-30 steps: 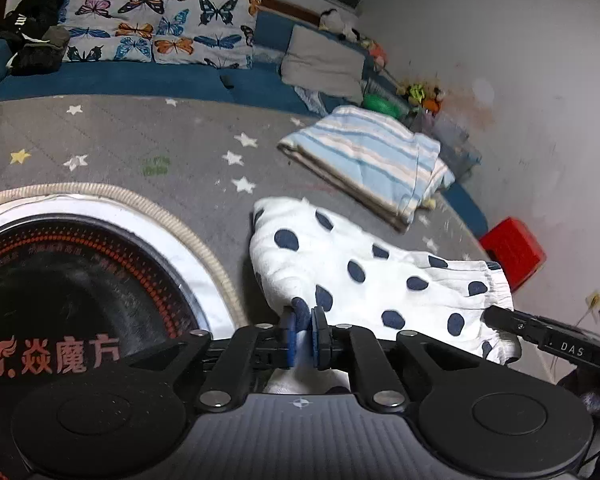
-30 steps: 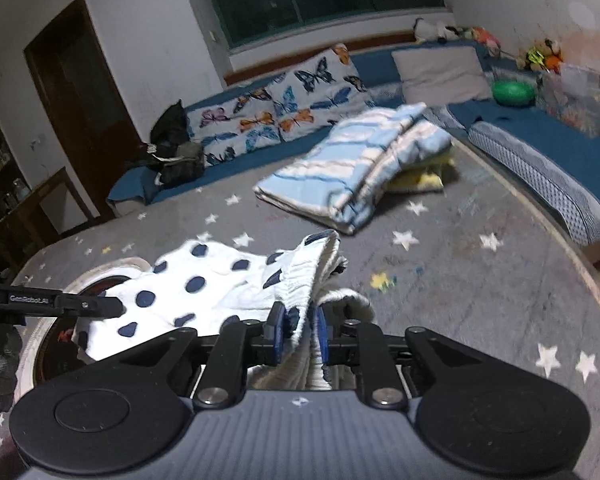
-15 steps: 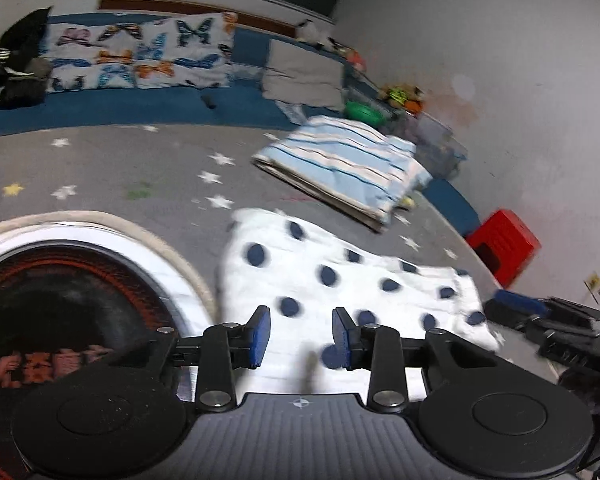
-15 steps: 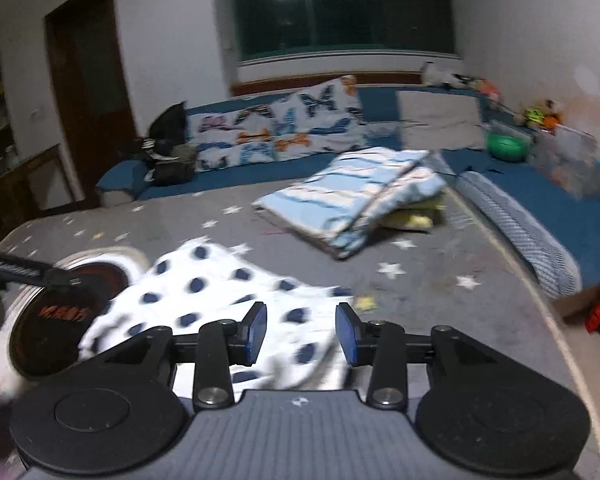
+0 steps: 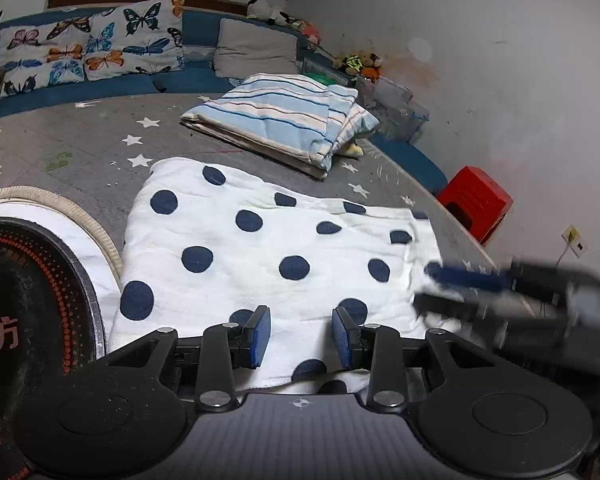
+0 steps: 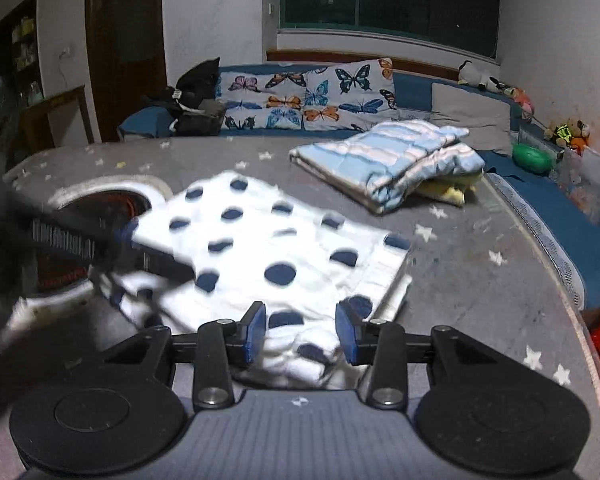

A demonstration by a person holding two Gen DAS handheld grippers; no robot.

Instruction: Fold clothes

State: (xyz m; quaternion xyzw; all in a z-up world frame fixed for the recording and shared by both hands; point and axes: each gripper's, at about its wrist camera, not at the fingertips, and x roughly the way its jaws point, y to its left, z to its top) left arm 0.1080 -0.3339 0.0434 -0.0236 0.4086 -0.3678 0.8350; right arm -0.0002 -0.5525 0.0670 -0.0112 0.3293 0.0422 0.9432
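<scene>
the white cloth garment with dark blue dots [image 5: 260, 248] lies spread flat on the grey star-printed mat [image 5: 80, 148], between the round black disc with a white braided rim [image 5: 40, 280] and the folded blue and white striped blanket [image 5: 284, 120]. the left gripper [image 5: 301, 338] hovers over the near edge of the garment; its blue pads stand apart and pinch nothing. the right gripper [image 6: 301, 334] is over the folded corner at the right side, jaws also apart, no cloth between the pads. a red plastic stool [image 5: 476, 202] stands by the white wall.
</scene>
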